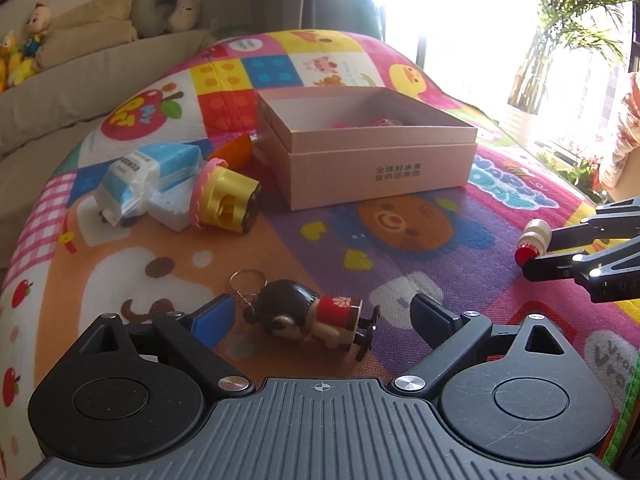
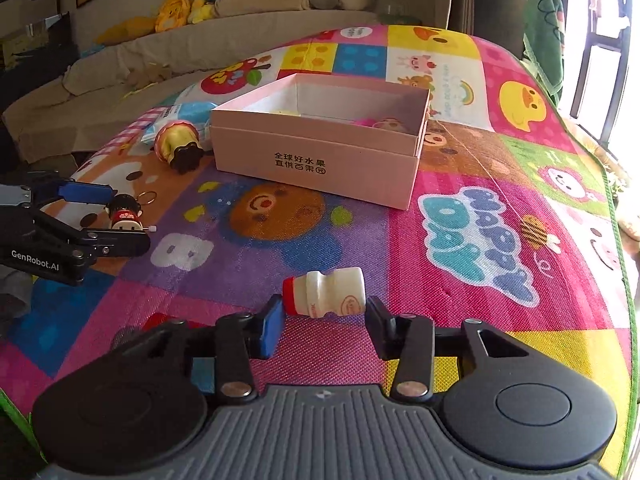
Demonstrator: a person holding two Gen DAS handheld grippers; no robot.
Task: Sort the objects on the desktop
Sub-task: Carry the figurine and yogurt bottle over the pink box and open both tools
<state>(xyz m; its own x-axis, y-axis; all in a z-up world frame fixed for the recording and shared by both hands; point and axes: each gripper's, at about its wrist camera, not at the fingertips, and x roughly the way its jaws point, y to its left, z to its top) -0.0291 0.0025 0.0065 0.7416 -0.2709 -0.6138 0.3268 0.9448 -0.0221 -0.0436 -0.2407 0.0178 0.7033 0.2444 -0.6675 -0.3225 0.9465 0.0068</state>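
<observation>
A small doll keychain (image 1: 304, 320) with a dark head and red top lies on the play mat between the fingers of my left gripper (image 1: 322, 308), with a gap at each side, so that gripper is open. The right wrist view shows the same doll (image 2: 125, 212) inside the left gripper (image 2: 128, 216). A little white bottle (image 2: 326, 292) with a red cap lies on its side, and my right gripper (image 2: 326, 312) is shut on it end to end. From the left wrist, the bottle (image 1: 534, 240) sits in the right gripper (image 1: 540, 254). A pink open box (image 1: 380, 132) (image 2: 320, 148) stands beyond.
Left of the box lie a gold and pink toy cup (image 1: 226, 200) (image 2: 178, 146), a tissue pack (image 1: 148, 172) and an orange item (image 1: 236, 152). The box holds a few pink toys (image 2: 384, 124). A beige sofa (image 2: 160, 52) with plush toys runs behind the colourful mat (image 2: 480, 220).
</observation>
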